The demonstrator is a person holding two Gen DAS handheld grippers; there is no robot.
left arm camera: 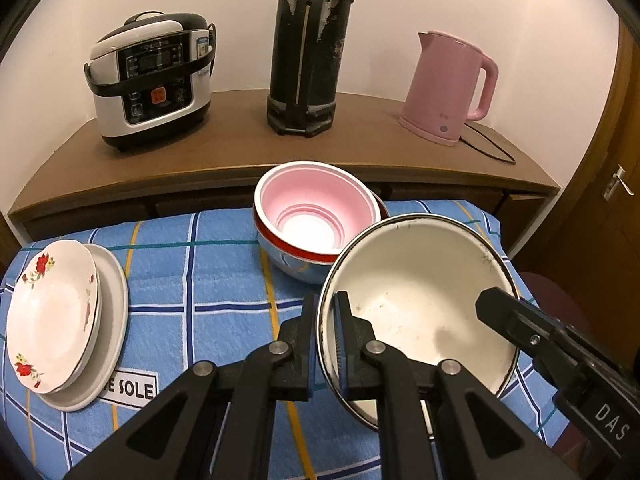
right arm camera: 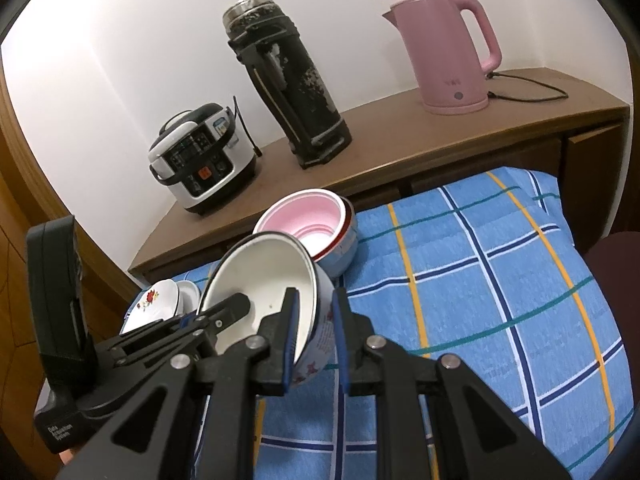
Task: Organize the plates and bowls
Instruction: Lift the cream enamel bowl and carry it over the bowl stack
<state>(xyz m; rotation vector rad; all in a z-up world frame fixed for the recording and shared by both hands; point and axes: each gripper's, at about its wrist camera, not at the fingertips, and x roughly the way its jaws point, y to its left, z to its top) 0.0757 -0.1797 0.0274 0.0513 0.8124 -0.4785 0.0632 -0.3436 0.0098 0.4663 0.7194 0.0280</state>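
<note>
Enamel bowl (left arm camera: 416,300) sits tilted at lower right of the left wrist view, both grippers clamped on its rim: left gripper (left arm camera: 326,344) on the near-left edge, right gripper (right arm camera: 314,340) opposite. Behind it, pink bowl (left arm camera: 316,212) nests in another; plates (left arm camera: 52,316) are stacked at lower left.

A blue checked cloth (left arm camera: 192,292) carries stacked plates (left arm camera: 52,316) and nested bowls (left arm camera: 316,216), well apart.
</note>
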